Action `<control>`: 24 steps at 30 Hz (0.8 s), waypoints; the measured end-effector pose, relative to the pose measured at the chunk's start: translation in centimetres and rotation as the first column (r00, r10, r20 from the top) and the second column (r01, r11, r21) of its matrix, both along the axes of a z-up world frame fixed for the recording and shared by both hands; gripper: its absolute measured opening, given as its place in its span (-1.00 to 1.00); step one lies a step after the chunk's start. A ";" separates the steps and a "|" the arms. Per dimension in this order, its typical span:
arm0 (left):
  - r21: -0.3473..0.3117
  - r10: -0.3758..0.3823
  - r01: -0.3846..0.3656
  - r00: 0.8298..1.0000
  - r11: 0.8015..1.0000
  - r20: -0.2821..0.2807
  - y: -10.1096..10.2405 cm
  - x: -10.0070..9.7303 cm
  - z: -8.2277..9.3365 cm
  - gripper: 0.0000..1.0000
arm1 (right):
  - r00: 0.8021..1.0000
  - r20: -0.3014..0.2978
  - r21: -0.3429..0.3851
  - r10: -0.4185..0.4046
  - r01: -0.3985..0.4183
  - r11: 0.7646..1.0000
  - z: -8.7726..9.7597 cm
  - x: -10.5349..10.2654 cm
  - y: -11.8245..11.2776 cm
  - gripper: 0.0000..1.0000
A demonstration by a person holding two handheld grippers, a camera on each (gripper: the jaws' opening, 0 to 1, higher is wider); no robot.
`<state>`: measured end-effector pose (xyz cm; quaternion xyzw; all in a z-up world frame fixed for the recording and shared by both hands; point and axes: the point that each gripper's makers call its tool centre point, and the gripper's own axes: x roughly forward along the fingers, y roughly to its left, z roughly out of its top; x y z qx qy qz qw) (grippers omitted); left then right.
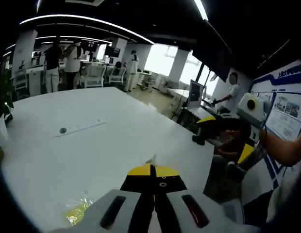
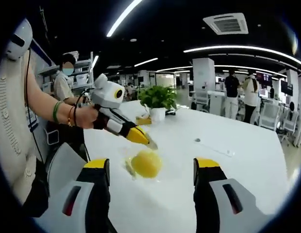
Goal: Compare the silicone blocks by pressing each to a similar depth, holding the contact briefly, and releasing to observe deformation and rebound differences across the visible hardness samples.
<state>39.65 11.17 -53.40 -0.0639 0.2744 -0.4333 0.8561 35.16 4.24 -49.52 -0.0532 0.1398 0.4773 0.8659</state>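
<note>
White table (image 2: 257,170) took up most of both views — office behind it, people standing far off at 12 to 1 o'clock. A potted plant (image 2: 158,99) sat at the table's far edge, 11 o'clock in the right gripper view. A thin strip with a round hole (image 1: 77,128) lay flat on the table at 10 o'clock in the left gripper view, well apart from everything else.

Only one sample was visible: a yellow block (image 2: 146,163), rounded, in clear wrap, lying on the table dead centre of the right gripper view, at 12 o'clock between and beyond that view's two jaws. In the left gripper view the same block (image 1: 77,211) showed only as a yellow crinkled patch at 8 o'clock, low beside the jaws.

Left gripper (image 2: 149,142) was held in a hand (image 2: 87,118) — jaws clenched tip to tip, nothing between them, long axis slanting down from 10 toward 4 o'clock, tip just above the block's far edge; contact couldn't be told. Right gripper (image 2: 153,167) was released, jaws wide, hovering short of the block.

Left was clearly nearer — judged the pressing tool. The press would call for a short push down along its own axis onto the block's top.
</note>
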 end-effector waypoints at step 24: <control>-0.044 0.000 0.007 0.986 0.999 0.166 2.2 1.6 9.3 -1.00 | 0.955 0.011 -0.168 0.296 -0.290 0.942 1.8 5.6 6.4 0.33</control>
